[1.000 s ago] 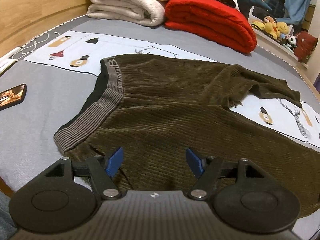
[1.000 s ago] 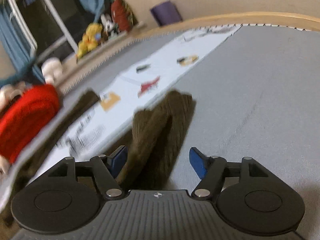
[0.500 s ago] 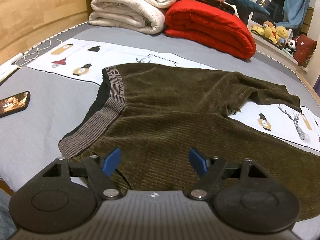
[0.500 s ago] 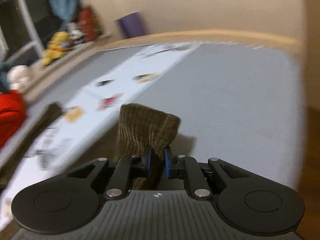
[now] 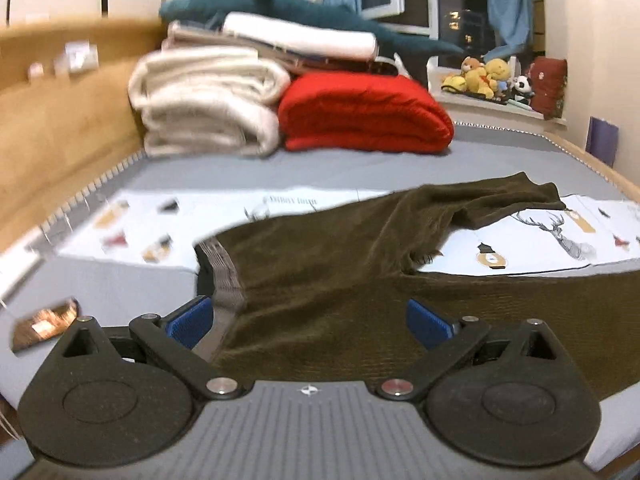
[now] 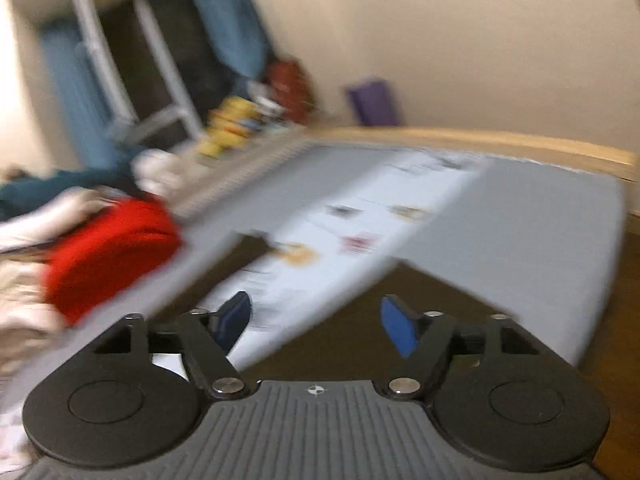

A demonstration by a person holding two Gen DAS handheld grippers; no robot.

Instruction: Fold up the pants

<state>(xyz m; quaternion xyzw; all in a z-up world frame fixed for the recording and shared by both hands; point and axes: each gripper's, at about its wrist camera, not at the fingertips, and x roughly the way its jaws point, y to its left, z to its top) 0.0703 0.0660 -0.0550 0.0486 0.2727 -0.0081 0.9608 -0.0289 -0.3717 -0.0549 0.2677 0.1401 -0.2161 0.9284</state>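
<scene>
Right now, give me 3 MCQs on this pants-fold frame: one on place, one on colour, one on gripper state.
1. Where does the red blanket lie relative to the folded white blanket in the left wrist view?
A. To its right
B. Underneath it
C. On the pants

2. What colour are the pants?
A. Light blue
B. Dark olive brown
C. Red

3. How do the jaws of the left gripper stand?
A. Shut on the waistband
B. Shut on nothing
C. Open, over the pants

Answers:
1. A: the red blanket sits beside the white one, to its right, at the far end of the bed.
2. B: the ribbed fabric is dark olive brown, with a grey waistband.
3. C: the blue pads are wide apart, with fabric showing between them.
</scene>
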